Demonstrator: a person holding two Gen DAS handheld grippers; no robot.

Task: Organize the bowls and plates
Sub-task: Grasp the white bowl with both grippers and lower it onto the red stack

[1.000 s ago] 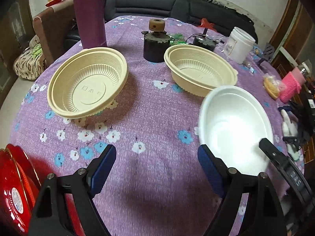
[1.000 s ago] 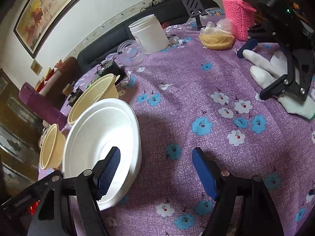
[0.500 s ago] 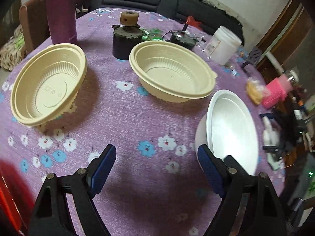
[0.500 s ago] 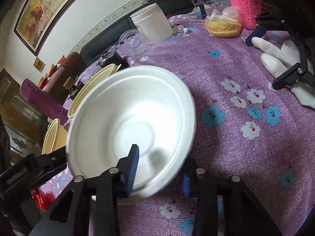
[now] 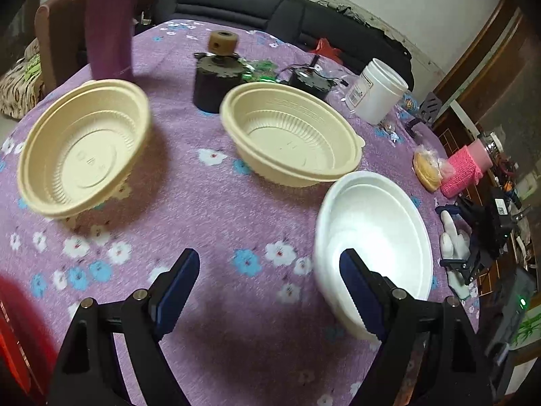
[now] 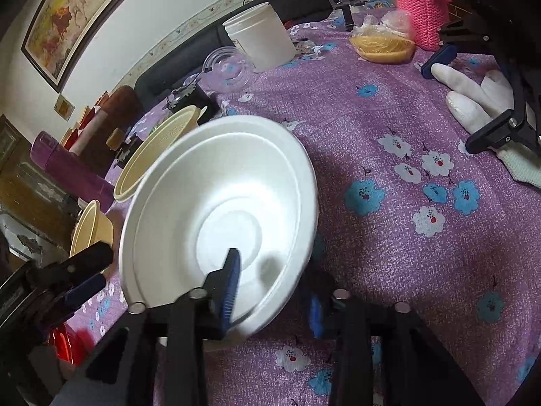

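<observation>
My right gripper [image 6: 272, 287] is shut on the near rim of a white foam bowl [image 6: 219, 216] and holds it tilted above the purple flowered tablecloth [image 6: 389, 237]. The white bowl also shows in the left wrist view [image 5: 375, 233] at the right. My left gripper [image 5: 270, 291] is open and empty above the cloth, just left of the white bowl. Two cream plastic bowls sit beyond it, one at the left [image 5: 84, 149] and one in the middle [image 5: 290, 135]. Red plates [image 5: 13, 331] show at the lower left edge.
A purple flask [image 5: 108, 23], a dark pot [image 5: 216, 81], a white tub [image 5: 378, 91], a pink knitted holder [image 5: 463, 165] and a bagged snack [image 5: 426, 169] stand at the back and right. A white glove and black device [image 6: 490, 111] lie at the right.
My right gripper has closed on the white bowl's rim and lifted and tilted it. My left gripper has swung about above the cloth and stays open.
</observation>
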